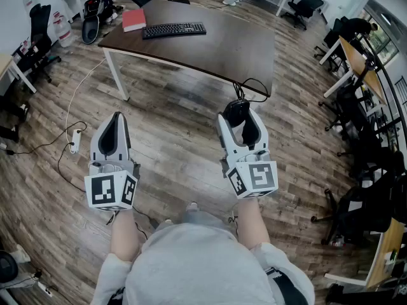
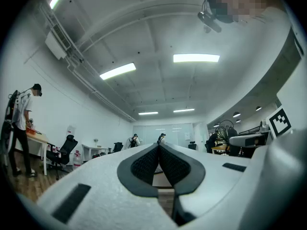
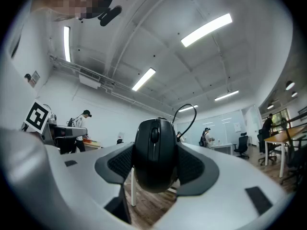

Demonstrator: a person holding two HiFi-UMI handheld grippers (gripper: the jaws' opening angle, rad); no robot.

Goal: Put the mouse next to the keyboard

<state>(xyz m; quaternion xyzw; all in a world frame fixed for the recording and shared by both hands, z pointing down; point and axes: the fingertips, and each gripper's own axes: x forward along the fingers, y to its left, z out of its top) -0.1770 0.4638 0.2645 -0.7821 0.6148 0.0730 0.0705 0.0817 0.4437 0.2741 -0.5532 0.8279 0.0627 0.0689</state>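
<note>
A black wired mouse (image 1: 238,112) sits between the pads of my right gripper (image 1: 241,121), which is shut on it in the air in front of the table. In the right gripper view the mouse (image 3: 154,152) fills the gap between the jaws, and its cable (image 3: 188,113) arcs up behind it. The black keyboard (image 1: 173,30) lies at the far left of the dark brown table (image 1: 241,49), well ahead of both grippers. My left gripper (image 1: 116,122) hangs level with the right one, its pads (image 2: 144,164) pressed together on nothing.
A red book (image 1: 133,19) lies left of the keyboard. A power strip (image 1: 75,141) and loose cables lie on the wooden floor at the left. Office chairs (image 1: 39,40) and other desks (image 1: 356,62) stand around the room, and people stand in the distance.
</note>
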